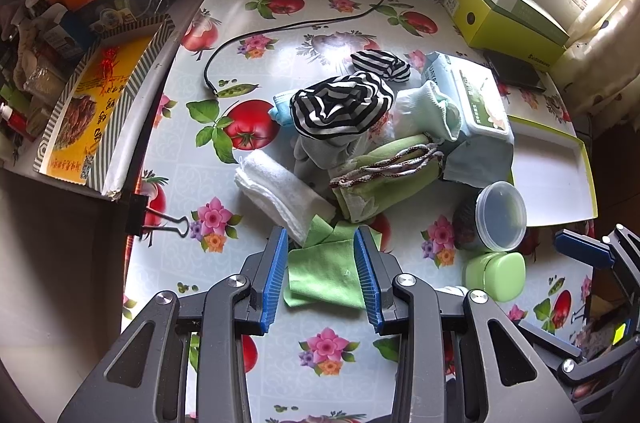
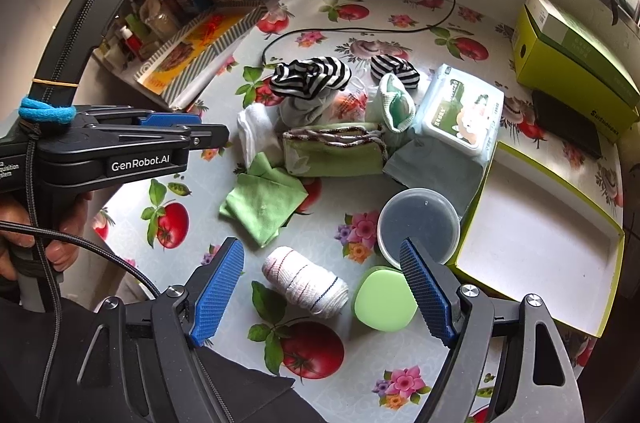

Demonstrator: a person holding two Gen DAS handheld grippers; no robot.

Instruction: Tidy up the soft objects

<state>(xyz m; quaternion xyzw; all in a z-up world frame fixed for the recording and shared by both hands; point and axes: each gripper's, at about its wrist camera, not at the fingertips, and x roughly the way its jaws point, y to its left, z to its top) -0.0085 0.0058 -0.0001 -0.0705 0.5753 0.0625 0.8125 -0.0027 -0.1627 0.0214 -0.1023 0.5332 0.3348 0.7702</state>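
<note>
A: left gripper (image 1: 321, 275) released, straddling green cloth (image 1: 326, 275) at lower centre; right gripper (image 2: 322, 293) released above bandage roll (image 2: 306, 281)

B: could snag tablecloth (image 1: 188, 159) too, cloth lying flat

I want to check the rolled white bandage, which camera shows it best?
The right wrist view: the rolled bandage lies in full sight on the tablecloth, between the right gripper fingers. The left wrist view doesn't show it clearly; the left gripper frames the green cloth there.
</note>
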